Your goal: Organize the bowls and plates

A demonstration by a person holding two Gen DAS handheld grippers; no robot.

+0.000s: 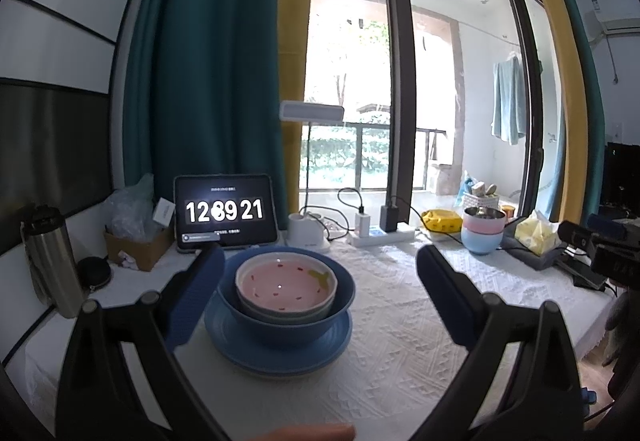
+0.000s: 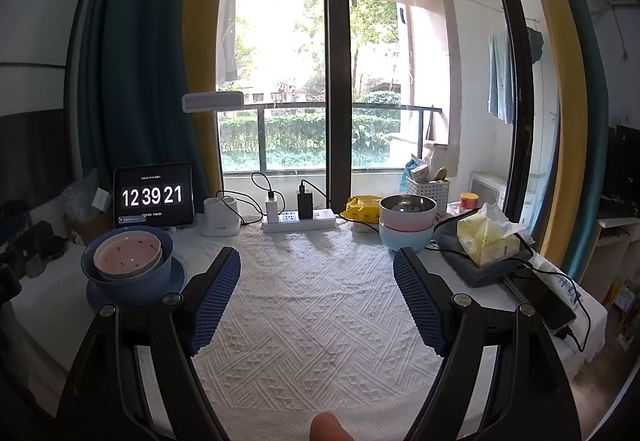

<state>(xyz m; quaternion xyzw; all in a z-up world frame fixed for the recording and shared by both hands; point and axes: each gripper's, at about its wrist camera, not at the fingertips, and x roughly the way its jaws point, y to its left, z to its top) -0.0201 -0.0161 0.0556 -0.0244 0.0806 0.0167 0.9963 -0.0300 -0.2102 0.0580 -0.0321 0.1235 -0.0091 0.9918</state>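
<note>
Table (image 2: pixel 320 281): a white quilted cloth covers the work surface by the window, its middle left bare, likely as room for sorting.
Blue plate (image 1: pixel 280 355): lies flat at the table's left, the widest piece at the bottom, which judging by the order gives the stack a steady base.
Blue bowl (image 1: pixel 286 321): sits upright on the blue plate, wide enough to take the smaller bowls inside it.
Pink bowl (image 1: pixel 286 279): nested on top, in a pale bowl that itself sits in the blue bowl; smallest last, so the stack looks finished.
Far bowls (image 2: pixel 406 227): a steel bowl in a pink one in a light blue one, at the table's right rear beside a tissue pack (image 2: pixel 488 241); whether they belong to the job cannot be told.
Tablet (image 2: pixel 152 197): propped behind the stack, showing 12 39 21.
Left gripper (image 1: pixel 318 295): level and low, fingers spread wide, nothing between them, the stack just beside its left finger.
Right gripper (image 2: pixel 316 299): level over the bare cloth, fingers spread, holding nothing, well apart from both stacks.
</note>
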